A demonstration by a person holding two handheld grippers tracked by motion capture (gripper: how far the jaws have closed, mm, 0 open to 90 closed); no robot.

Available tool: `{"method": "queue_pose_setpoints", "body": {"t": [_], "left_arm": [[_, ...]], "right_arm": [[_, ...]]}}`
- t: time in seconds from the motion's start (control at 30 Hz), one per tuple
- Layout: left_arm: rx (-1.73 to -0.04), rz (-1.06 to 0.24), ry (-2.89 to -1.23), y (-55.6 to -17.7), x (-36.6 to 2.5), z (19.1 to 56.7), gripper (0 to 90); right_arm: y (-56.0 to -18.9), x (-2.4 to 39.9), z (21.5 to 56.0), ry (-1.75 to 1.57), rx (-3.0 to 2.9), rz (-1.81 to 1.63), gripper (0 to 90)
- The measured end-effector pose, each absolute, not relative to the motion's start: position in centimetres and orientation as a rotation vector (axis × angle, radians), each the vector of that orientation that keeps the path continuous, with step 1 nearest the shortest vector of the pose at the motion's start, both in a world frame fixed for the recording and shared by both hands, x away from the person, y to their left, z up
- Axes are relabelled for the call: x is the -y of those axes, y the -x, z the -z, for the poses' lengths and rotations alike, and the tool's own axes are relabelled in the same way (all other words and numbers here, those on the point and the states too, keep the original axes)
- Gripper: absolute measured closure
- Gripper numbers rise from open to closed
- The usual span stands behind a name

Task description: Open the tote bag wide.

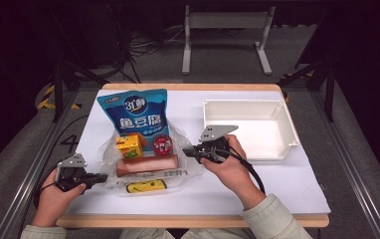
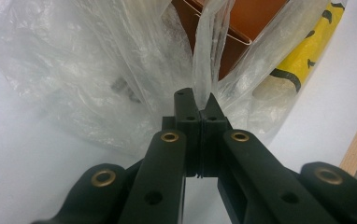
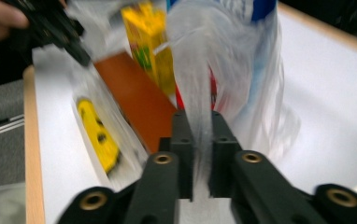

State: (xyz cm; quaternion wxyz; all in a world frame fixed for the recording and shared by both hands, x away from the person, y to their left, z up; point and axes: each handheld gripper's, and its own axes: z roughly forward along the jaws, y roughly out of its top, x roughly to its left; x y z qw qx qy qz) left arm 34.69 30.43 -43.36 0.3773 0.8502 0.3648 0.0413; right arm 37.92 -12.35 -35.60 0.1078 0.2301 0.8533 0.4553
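Now both the left gripper (image 2: 200,109) and right gripper (image 3: 198,123) pinch the plastic bag (image 1: 188,167).

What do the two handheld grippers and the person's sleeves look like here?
Both the left gripper and the right gripper are black, each topped by a grey three-cornered plate. Their jaw arms carry brass-coloured rivets. A black cable trails from the right one. The sleeves are pale grey-green.

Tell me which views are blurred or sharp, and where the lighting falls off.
High view: table evenly lit and sharp, floor beyond dark. Left gripper view: crisp, plastic bag film with soft sheen. Right gripper view: motion-smeared, yellow carton and bag streaked, jaws sharper.
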Motion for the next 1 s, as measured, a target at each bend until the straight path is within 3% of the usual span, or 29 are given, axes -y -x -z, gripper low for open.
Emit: {"method": "queue_pose_setpoints", "body": {"t": [0.33,0.53,0.6,0.7,0.73,0.87,1.0], "left_arm": [[-0.939,-0.102,-2.185,-35.0,-30.5,43.6,88.6],[-0.941,-0.102,-2.166,-34.8,-30.7,43.4,83.2],[-0.95,-0.107,-2.15,-34.6,-30.7,43.2,73.4],[-0.951,-0.158,-2.143,-34.3,-30.7,42.5,44.0],[-0.951,-0.163,-2.138,-34.1,-30.7,42.2,37.9],[-0.941,-0.219,-2.09,-33.3,-31.1,40.5,25.1],[-0.925,-0.309,-2.041,-32.6,-31.0,38.7,18.0]], "right_arm": [[-39.4,13.5,41.9,-0.856,-2.635,-1.128,88.7],[-39.2,13.7,43.0,-0.882,-2.669,-1.095,88.6],[-39.0,13.8,43.1,-0.886,-2.67,-1.096,88.5],[-38.8,13.9,43.0,-0.887,-2.67,-1.098,88.4],[-38.8,14.0,43.0,-0.886,-2.671,-1.1,88.4],[-38.6,14.0,43.0,-0.88,-2.674,-1.101,88.3],[-38.5,14.0,43.0,-0.877,-2.677,-1.102,88.2]]}}
